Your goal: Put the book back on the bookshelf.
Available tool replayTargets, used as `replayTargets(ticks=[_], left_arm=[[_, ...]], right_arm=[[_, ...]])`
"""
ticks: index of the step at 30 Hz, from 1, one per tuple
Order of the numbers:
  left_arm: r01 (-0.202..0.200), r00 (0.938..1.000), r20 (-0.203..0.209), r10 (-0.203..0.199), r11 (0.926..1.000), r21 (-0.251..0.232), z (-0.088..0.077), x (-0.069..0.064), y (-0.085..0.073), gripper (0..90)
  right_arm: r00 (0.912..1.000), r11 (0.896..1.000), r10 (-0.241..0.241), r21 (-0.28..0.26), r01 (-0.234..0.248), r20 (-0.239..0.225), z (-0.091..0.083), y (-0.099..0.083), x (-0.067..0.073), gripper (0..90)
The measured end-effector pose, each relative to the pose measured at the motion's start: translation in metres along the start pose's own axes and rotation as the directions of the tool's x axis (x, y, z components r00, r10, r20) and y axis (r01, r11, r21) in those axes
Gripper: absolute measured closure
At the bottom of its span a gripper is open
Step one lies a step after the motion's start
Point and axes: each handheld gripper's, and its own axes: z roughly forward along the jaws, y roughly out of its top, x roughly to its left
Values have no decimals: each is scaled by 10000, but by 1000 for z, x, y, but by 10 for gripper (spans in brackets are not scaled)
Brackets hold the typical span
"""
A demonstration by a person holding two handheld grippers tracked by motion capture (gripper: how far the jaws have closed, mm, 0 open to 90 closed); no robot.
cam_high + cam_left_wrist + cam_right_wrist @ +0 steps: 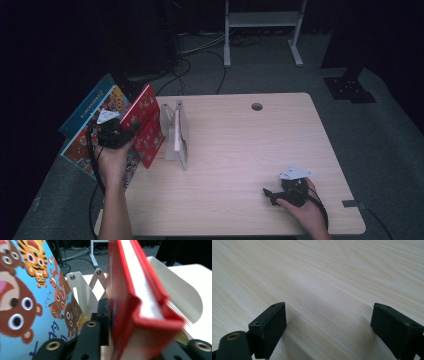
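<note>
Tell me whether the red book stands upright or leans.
Leaning: the red book tilts on its bottom edge, held by the left gripper.

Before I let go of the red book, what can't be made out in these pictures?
- Left gripper: left gripper view, the red book covers the right jaw's pad, so contact there is hidden.
- Red book's foot: high view, too small and dark to tell whether it stands on the table.
- Bookstand slots: high view, too small.
- Blue picture book: cut off by the left edge.

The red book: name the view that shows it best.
The high view: the red book shows whole, tilted, beside the white bookend. The left gripper view gives a blurred close-up of its edge; the right gripper view shows bare table.
</note>
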Motion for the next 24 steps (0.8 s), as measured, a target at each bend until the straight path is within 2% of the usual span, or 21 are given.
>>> replayTargets(ticks=[5, 7, 14, 20, 24], left_arm=[[-190, 9998, 85, 191, 9997, -136, -11, -5, -1, 589], [-303, 9995, -20, 303, 9995, -87, -15, -7, -3, 507], [-222, 9997, -140, 220, 9997, -133, -28, -11, -10, 265], [-419, 9990, -158, 417, 9991, -94, -37, -17, -16, 133], [-519, 9986, -131, 516, 9984, -208, -47, -23, -21, 87]], right_arm=[[10000, 10000, -16, 4, 16, -8, 0, 0, 0, 123], [10000, 10000, -33, 11, 33, -11, 0, 0, 0, 123], [10000, 10000, -32, 13, 32, -12, 0, 0, 0, 123], [10000, 10000, -31, 13, 31, -11, 0, 0, 0, 122], [10000, 10000, -29, 13, 29, -13, 0, 0, 0, 122]])
